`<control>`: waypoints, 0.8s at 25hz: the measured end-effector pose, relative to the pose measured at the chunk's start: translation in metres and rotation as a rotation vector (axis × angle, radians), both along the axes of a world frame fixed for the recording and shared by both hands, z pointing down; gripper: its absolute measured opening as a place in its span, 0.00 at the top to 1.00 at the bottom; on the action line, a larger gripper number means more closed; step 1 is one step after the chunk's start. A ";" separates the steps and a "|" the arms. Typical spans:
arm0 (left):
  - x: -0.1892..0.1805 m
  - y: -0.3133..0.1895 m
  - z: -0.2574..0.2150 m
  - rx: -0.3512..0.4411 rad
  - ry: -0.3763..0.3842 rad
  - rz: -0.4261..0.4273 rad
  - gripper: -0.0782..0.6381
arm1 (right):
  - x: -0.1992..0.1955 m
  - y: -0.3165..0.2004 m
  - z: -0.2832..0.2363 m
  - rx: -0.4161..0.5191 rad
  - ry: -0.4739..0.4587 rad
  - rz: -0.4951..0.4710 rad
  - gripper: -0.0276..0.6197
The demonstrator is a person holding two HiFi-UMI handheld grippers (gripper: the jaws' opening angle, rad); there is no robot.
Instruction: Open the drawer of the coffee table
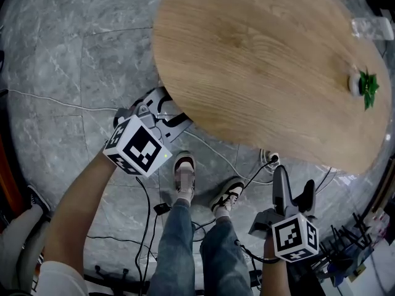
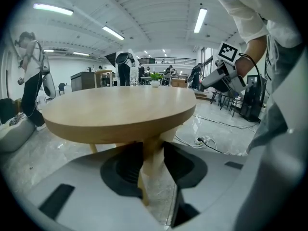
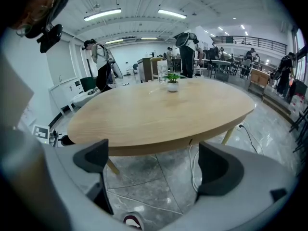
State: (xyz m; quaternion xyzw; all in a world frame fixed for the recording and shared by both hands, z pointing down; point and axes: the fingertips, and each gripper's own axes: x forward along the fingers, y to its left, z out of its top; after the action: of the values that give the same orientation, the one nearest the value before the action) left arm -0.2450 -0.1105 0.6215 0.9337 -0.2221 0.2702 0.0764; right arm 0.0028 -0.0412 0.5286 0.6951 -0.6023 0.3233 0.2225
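1. My left tool (image 2: 153,158), at the near-left rim of the desk (image 1: 259,60), is clamped on a pale wooden piece (image 2: 150,170) beneath the top.
2. No drawer shows out from under the desk; I judge the pull not yet begun.
3. My right tool (image 3: 155,163) hangs with its jaws apart and empty, short of the desk's near-right rim.

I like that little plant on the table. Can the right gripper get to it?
Probably yes. The right gripper is open and empty, and only bare tabletop lies between it and the potted plant.
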 end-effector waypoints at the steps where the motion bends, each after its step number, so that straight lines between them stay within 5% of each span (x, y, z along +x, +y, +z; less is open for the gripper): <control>1: 0.000 0.001 0.000 0.000 0.001 0.010 0.71 | -0.001 0.001 0.001 -0.002 -0.001 0.002 0.05; 20: 0.000 0.011 -0.003 -0.010 -0.028 0.121 0.75 | 0.001 0.015 0.006 -0.013 -0.009 0.011 0.05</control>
State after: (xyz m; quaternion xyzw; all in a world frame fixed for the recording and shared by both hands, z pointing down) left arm -0.2454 -0.0993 0.6190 0.9412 -0.1651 0.2884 0.0617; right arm 0.0039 -0.0260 0.5342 0.6954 -0.5973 0.3318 0.2226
